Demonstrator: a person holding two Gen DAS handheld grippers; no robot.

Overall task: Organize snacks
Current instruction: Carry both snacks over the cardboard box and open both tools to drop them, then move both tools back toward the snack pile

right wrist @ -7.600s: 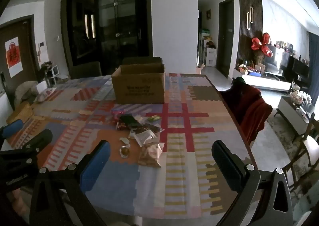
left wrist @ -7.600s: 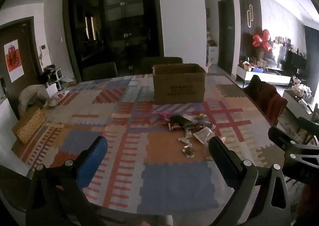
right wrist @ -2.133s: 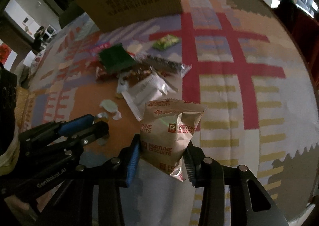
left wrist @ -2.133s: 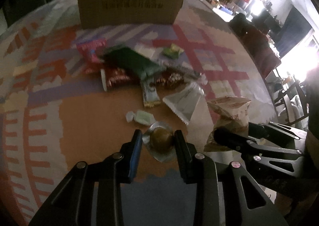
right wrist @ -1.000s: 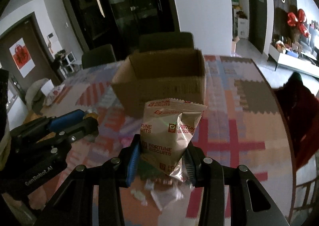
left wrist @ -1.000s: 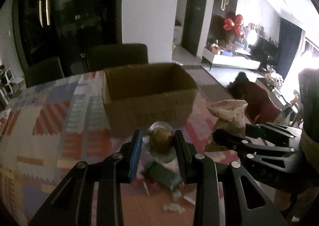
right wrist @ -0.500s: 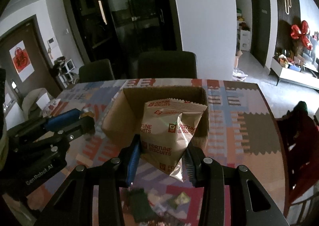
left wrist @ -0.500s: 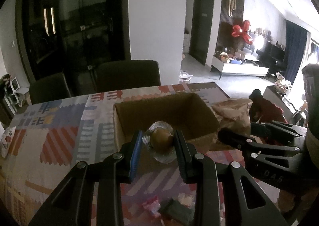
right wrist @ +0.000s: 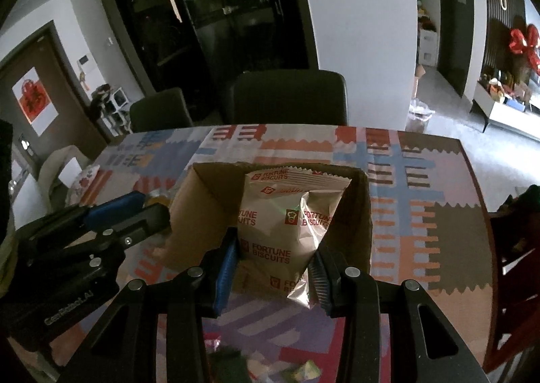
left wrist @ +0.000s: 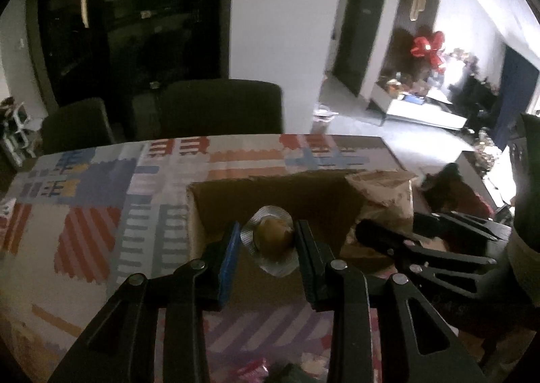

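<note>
My left gripper (left wrist: 268, 241) is shut on a round brown sweet in a clear wrapper (left wrist: 271, 239) and holds it over the near edge of the open cardboard box (left wrist: 216, 200). My right gripper (right wrist: 275, 256) is shut on a tan Fortune Biscuits bag (right wrist: 283, 224) and holds it upright over the same box (right wrist: 199, 210). The bag also shows in the left wrist view (left wrist: 384, 190), with the right gripper (left wrist: 368, 231) beside mine. The left gripper appears in the right wrist view (right wrist: 141, 204) at the box's left side.
The box stands on a patchwork tablecloth (right wrist: 405, 180). Loose snack packets lie on the table at the bottom edge (right wrist: 303, 371). Two dark chairs (right wrist: 290, 97) stand behind the far table edge. A red chair (right wrist: 516, 248) is at the right.
Both grippers took hold of their snacks from the table, lifted them, and have carried them forward to the box. The box now sits right under both held snacks.
</note>
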